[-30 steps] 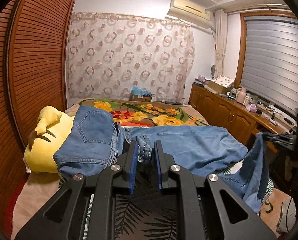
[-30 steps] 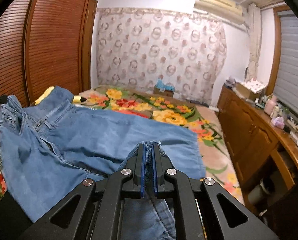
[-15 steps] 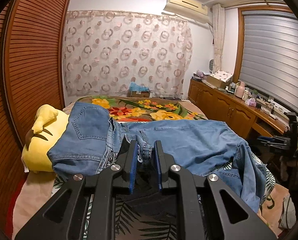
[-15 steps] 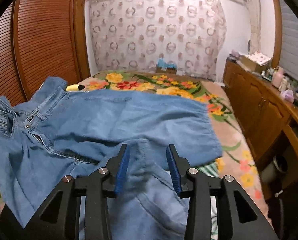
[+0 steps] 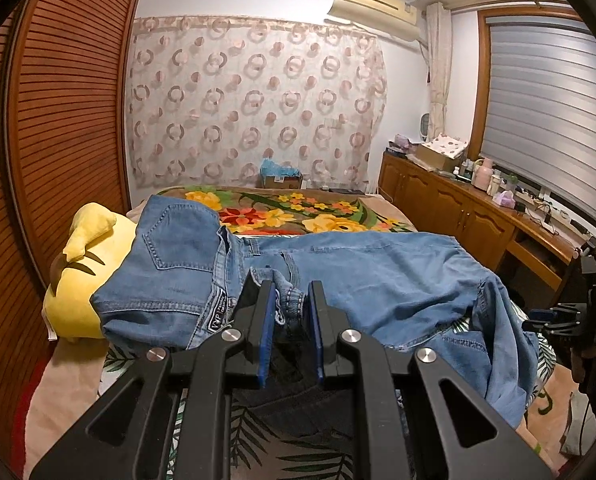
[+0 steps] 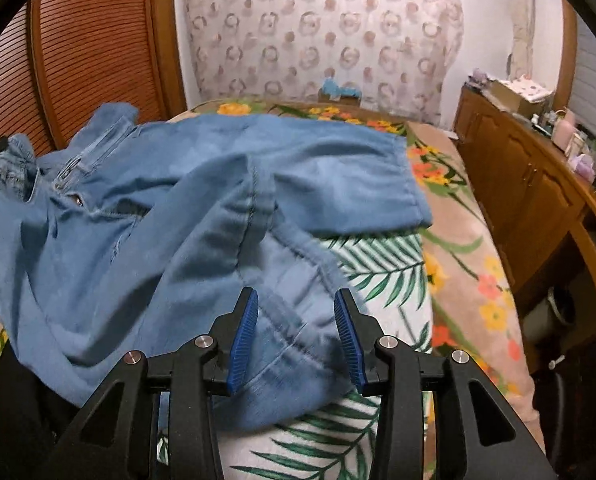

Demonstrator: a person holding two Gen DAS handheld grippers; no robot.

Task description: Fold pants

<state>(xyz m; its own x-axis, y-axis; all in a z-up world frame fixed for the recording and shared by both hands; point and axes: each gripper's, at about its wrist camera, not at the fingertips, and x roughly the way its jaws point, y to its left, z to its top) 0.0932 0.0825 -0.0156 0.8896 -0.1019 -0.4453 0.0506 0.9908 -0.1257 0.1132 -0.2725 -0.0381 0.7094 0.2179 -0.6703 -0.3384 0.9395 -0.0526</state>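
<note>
Light blue jeans (image 5: 362, 272) lie spread across the bed, waist at the left over a yellow plush, legs running right. My left gripper (image 5: 289, 300) is shut on the bunched waistband of the jeans. In the right wrist view the jeans (image 6: 169, 216) lie rumpled, one leg flat toward the far side, the other leg's hem just beyond my right gripper (image 6: 295, 312), which is open and holds nothing. The right gripper also shows at the right edge of the left wrist view (image 5: 570, 316).
A yellow plush (image 5: 85, 272) lies under the waist at the left. The bed has a floral blanket (image 5: 298, 212) and a palm-leaf sheet (image 6: 382, 256). A wooden louvred wardrobe (image 5: 57, 120) stands left, a wooden cabinet (image 6: 538, 184) with clutter right.
My right gripper opened and let go of the leg hem, which dropped onto the bed. The right gripper drew back. My left gripper kept its hold on the waistband.
</note>
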